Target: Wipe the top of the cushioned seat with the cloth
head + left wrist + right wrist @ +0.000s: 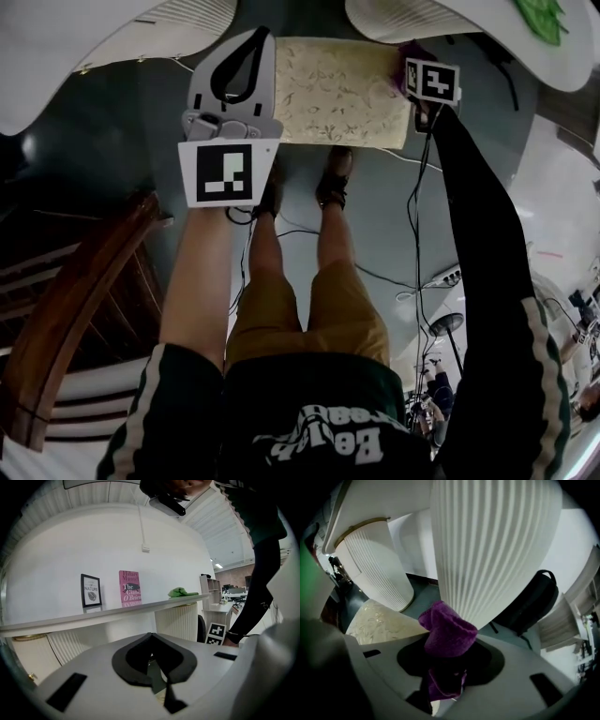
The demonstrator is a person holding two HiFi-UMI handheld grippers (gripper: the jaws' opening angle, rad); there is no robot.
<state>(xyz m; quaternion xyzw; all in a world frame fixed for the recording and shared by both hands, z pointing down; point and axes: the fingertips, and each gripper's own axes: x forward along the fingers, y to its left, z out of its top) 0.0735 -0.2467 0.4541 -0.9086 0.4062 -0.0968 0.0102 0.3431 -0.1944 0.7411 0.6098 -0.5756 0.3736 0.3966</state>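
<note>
The cushioned seat (337, 89) has a pale cream top with a leaf pattern and lies on the floor ahead of the person's feet. It also shows in the right gripper view as the cream cushion (379, 620). My right gripper (419, 58) is at the seat's right end, shut on a bunched purple cloth (447, 630) that sticks out past its jaws. A little of the cloth (410, 52) peeks out by the marker cube. My left gripper (261, 37) is held up over the seat's left end, its jaws shut with nothing between them; its tips (150, 635) point at a wall shelf.
White ribbed pedestals (487, 550) stand right behind the seat under a white shelf (117, 611) with two books and a green thing (183, 592). A black backpack (534, 602) sits to the right. A wooden chair (75, 309) is at left. Cables and a power strip (445, 277) lie on the floor.
</note>
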